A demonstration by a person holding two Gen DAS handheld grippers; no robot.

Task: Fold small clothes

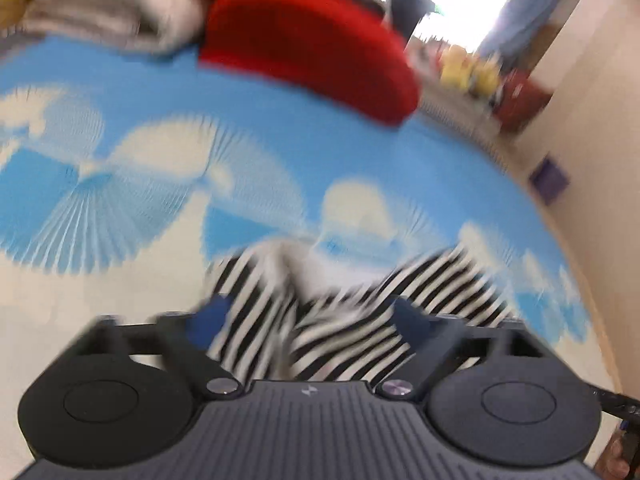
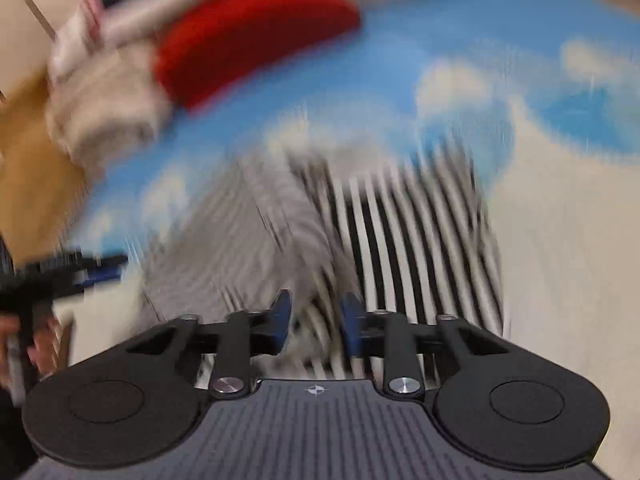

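A black-and-white striped garment lies rumpled on the blue cloud-print sheet. My left gripper hangs just above it, jaws spread wide, blue pads clear of the cloth on both sides. In the right wrist view the same striped garment spreads ahead, partly blurred grey. My right gripper stands over its near edge with a narrow gap between the pads; cloth shows below the gap, and the pads do not press on it. The left gripper and the hand holding it show at the left edge.
A folded red garment and a beige folded pile sit at the sheet's far side. Yellow items and a cream wall lie to the right. A wooden surface borders the sheet.
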